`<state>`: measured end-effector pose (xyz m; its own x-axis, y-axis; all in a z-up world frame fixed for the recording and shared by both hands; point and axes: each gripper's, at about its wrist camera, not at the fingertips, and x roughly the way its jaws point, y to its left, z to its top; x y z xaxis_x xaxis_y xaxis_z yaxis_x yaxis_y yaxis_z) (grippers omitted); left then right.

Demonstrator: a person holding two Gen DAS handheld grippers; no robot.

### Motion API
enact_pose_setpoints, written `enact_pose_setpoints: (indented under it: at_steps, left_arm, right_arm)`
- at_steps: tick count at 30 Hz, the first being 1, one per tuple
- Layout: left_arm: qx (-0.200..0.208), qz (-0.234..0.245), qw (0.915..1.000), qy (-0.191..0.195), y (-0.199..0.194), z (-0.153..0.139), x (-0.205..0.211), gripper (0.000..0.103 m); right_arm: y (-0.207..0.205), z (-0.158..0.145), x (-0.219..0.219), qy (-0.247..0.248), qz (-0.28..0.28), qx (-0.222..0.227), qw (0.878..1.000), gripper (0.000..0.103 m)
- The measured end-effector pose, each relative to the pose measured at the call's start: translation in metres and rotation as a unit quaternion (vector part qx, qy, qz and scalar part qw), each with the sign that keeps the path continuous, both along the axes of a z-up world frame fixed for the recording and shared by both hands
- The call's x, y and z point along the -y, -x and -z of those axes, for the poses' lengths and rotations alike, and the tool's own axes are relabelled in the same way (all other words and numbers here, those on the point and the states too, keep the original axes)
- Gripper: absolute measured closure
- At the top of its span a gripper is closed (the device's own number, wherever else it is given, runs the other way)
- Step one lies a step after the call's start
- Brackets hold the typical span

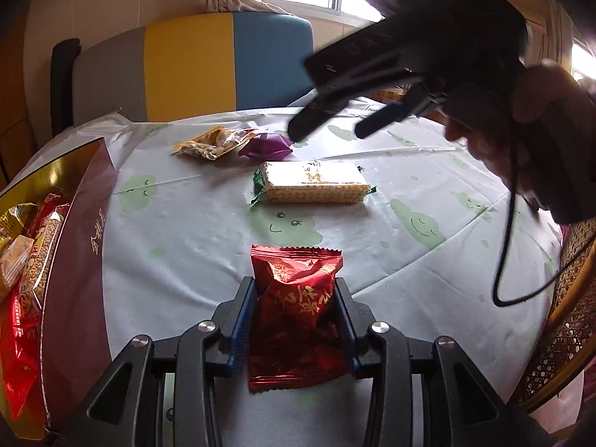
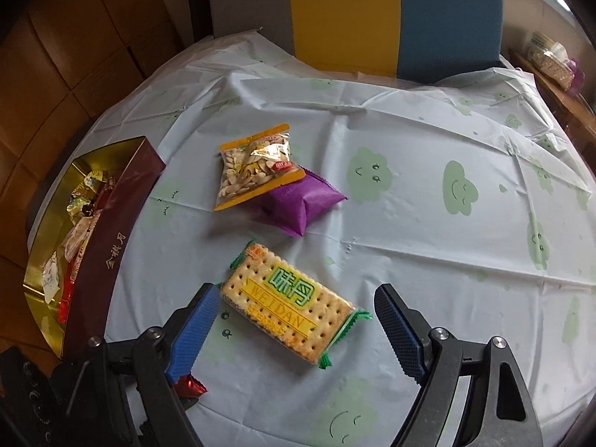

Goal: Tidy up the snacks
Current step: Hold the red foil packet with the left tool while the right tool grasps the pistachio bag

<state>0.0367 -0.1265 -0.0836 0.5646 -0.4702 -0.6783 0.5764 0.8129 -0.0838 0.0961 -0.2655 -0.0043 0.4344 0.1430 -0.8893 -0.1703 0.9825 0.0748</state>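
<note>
The maroon, gold-lined cardboard box (image 2: 111,231) of snacks stands at the table's left edge. Right of it, the left gripper (image 1: 296,290) clamps a red foil packet (image 1: 294,313). Further right, the right gripper (image 2: 294,316) hangs wide apart, empty, over the rectangular cracker pack (image 2: 287,301).
</note>
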Motion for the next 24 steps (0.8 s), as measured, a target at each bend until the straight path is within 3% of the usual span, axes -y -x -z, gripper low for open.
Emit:
enact_pose_setpoints:
  at_steps: [4, 10, 16, 17, 18, 19, 20, 21, 24]
  left_arm:
    - [0.000, 0.001, 1.0000, 0.006, 0.000, 0.000, 0.000, 0.062]
    - [0.000, 0.001, 0.9999, 0.012, 0.000, 0.000, -0.002, 0.062]
    - [-0.005, 0.002, 0.9998, 0.019, -0.001, 0.000, -0.004, 0.063]
    - [-0.006, 0.002, 0.9998, 0.021, -0.001, 0.001, -0.004, 0.063]
    - [-0.006, 0.002, 0.9998, 0.021, -0.002, 0.001, -0.004, 0.062]
    - [-0.006, 0.002, 0.9997, 0.022, -0.002, 0.001, -0.004, 0.063]
    - [-0.005, 0.001, 0.9997, 0.022, -0.002, 0.001, -0.004, 0.063]
    - [-0.005, 0.001, 0.9997, 0.023, -0.002, 0.001, -0.004, 0.063]
    - [-0.003, 0.001, 0.9998, 0.021, -0.002, 0.001, -0.004, 0.063]
  right_arm:
    - [-0.034, -0.004, -0.028, 0.013, -0.037, -0.003, 0.999, 0.014]
    - [-0.096, 0.012, -0.058, 0.042, -0.038, -0.039, 0.998, 0.003]
    - [-0.126, 0.038, -0.091, 0.126, -0.087, -0.058, 0.987, 0.004]
    - [-0.127, 0.045, -0.097, 0.156, -0.094, -0.060, 0.981, 0.006]
    - [-0.127, 0.047, -0.100, 0.168, -0.098, -0.049, 0.980, 0.031]
    - [-0.125, 0.045, -0.101, 0.153, -0.101, -0.042, 0.982, 0.046]
    - [-0.123, 0.041, -0.102, 0.144, -0.103, -0.037, 0.984, 0.049]
    - [-0.120, 0.038, -0.103, 0.143, -0.106, -0.033, 0.983, 0.058]
    - [-0.107, 0.026, -0.103, 0.142, -0.114, -0.017, 0.983, 0.061]
